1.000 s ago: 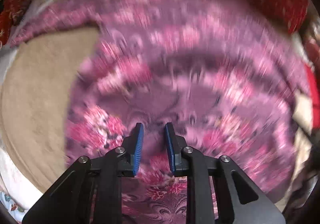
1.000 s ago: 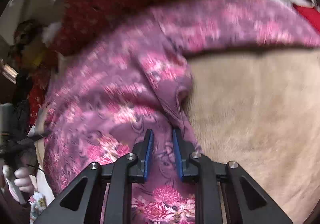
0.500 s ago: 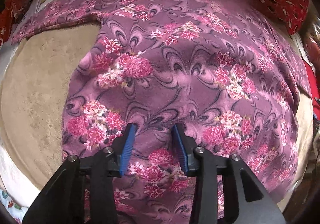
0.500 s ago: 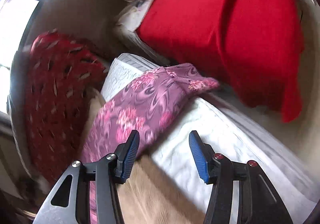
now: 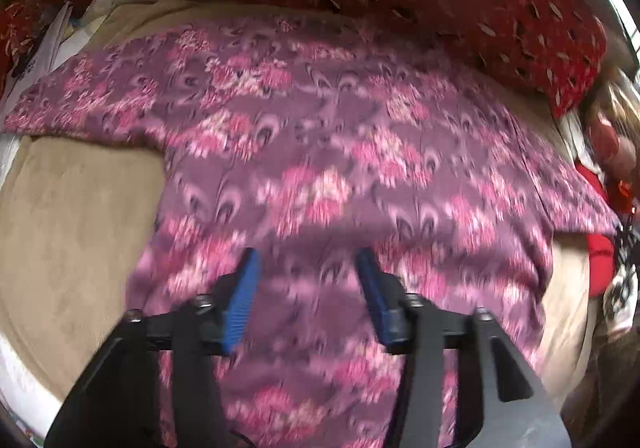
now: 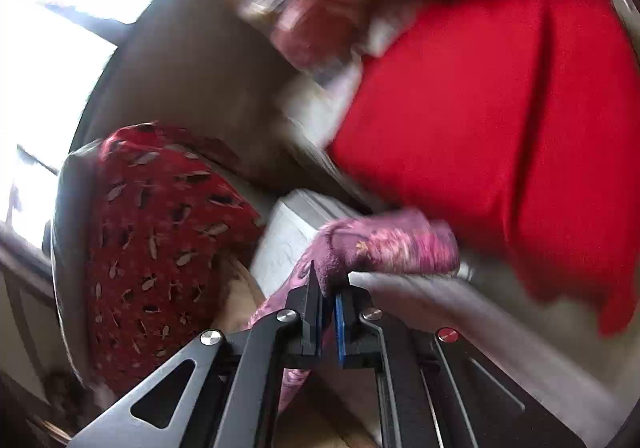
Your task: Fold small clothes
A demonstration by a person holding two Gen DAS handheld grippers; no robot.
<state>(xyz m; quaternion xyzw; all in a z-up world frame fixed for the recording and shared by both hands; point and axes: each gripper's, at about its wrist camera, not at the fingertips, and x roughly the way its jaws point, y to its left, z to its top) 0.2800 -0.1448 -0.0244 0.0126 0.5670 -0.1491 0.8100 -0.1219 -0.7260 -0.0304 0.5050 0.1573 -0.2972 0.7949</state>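
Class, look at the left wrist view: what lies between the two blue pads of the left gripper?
Only the purple floral garment, spread flat beneath the left gripper. The jaws, which have just been opening, grip nothing. The left wrist view shows this.

The left tool (image 5: 308,272) points steeply down. Its jaws have just been opening and stand apart, with nothing pinched between them. The right tool (image 6: 329,284) tilts partly down, its jaws squeezed tight on a bit of cloth (image 6: 384,244).
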